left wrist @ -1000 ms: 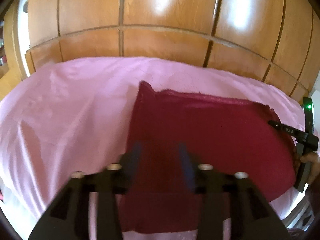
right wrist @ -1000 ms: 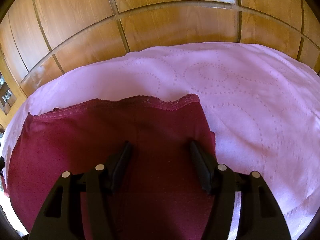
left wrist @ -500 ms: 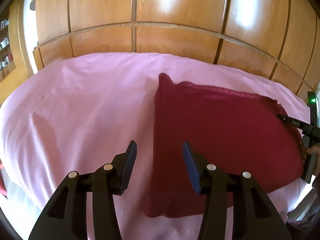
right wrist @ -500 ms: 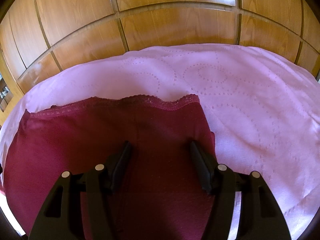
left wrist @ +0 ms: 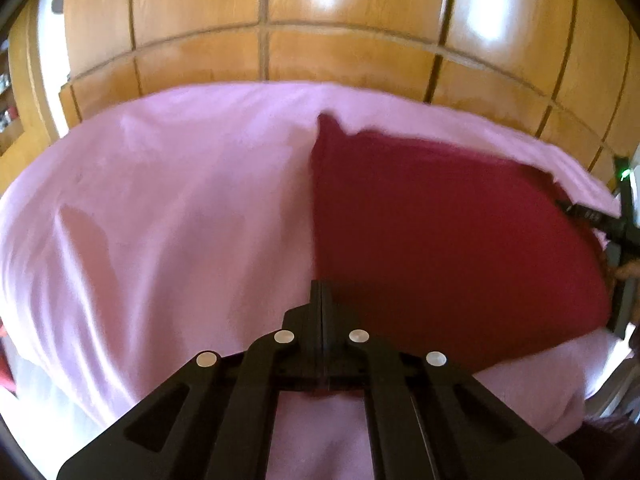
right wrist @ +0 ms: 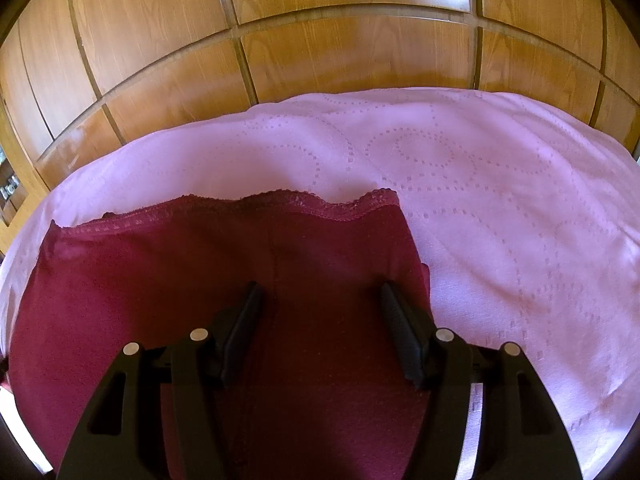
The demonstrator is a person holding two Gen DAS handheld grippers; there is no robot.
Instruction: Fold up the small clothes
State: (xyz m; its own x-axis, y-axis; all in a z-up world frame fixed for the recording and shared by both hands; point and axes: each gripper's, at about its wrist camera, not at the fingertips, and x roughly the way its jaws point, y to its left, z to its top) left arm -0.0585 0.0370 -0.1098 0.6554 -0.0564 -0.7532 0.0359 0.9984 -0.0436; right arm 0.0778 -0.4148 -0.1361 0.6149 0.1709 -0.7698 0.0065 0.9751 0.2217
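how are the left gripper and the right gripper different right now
The left gripper has its jaws fully together, tips at the left edge of the dark red garment; whether they pinch cloth cannot be told. The right gripper has its jaws wide apart, with the garment below the gap.

The left gripper sits over the boundary with the pink bedsheet; the right gripper is over the garment's right part.

Both are black two-finger grippers angled down at the bed.

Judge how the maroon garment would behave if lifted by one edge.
The maroon garment lies flat and follows the pink bedspread, so it probably droops limply. It looks thin, so likely light. Its lace edge ripples, suggesting stretch under a pull.
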